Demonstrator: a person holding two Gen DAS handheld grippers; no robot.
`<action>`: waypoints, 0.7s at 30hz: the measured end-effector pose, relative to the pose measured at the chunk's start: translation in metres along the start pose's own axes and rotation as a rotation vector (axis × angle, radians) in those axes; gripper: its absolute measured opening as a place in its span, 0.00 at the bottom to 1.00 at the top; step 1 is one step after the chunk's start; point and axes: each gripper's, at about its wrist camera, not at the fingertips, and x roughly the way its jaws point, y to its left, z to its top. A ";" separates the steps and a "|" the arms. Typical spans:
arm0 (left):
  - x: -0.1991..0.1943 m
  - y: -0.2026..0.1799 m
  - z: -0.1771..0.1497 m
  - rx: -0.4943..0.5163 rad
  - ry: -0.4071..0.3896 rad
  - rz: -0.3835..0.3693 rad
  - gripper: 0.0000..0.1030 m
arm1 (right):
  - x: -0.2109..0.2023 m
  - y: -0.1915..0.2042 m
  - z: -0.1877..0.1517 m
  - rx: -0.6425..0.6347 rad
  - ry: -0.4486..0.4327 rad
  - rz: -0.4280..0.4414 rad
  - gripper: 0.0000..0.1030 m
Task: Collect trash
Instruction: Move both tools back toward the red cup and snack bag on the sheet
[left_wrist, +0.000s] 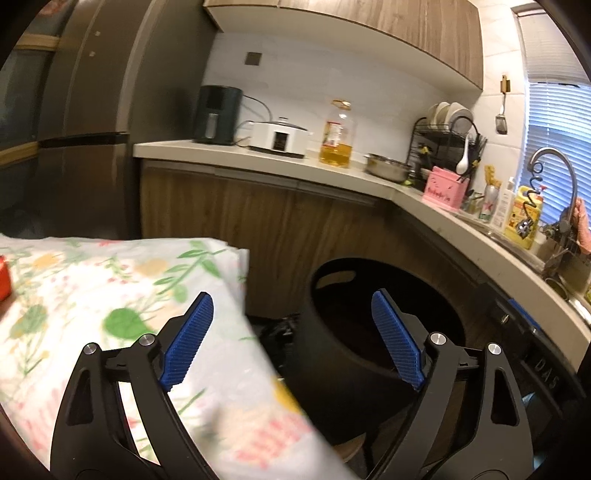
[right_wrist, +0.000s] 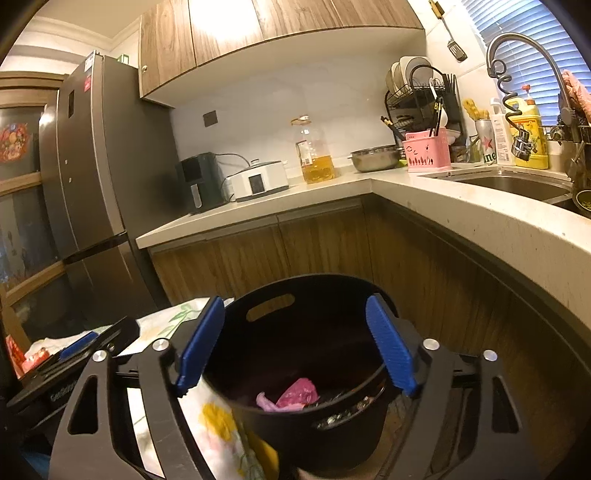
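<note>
A black round trash bin (right_wrist: 314, 369) with handle slots stands on the floor beside a table with a floral cloth (left_wrist: 92, 295). Pink crumpled trash (right_wrist: 295, 395) lies inside the bin with other dark scraps. My right gripper (right_wrist: 295, 343) is open and empty, directly above the bin's mouth. My left gripper (left_wrist: 291, 339) is open and empty, over the table's corner, with the bin (left_wrist: 369, 317) just to its right. The left gripper also shows at the left of the right wrist view (right_wrist: 77, 350). A red item (left_wrist: 4, 280) sits at the table's far left edge.
An L-shaped kitchen counter (right_wrist: 461, 214) wraps behind and right of the bin, with wooden cabinets below. On it stand an oil bottle (left_wrist: 337, 136), a cooker (left_wrist: 279, 138), a metal bowl (right_wrist: 375, 158), a dish rack (right_wrist: 421, 96) and a sink (right_wrist: 509, 182). A fridge (right_wrist: 88, 192) stands at left.
</note>
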 end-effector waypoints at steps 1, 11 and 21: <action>-0.007 0.005 -0.002 -0.001 -0.005 0.019 0.85 | -0.002 0.002 -0.001 -0.003 0.001 0.002 0.78; -0.061 0.056 -0.012 -0.067 -0.043 0.162 0.86 | -0.022 0.034 -0.012 -0.028 0.004 0.047 0.80; -0.108 0.123 -0.017 -0.144 -0.089 0.318 0.86 | -0.028 0.089 -0.025 -0.055 0.018 0.144 0.80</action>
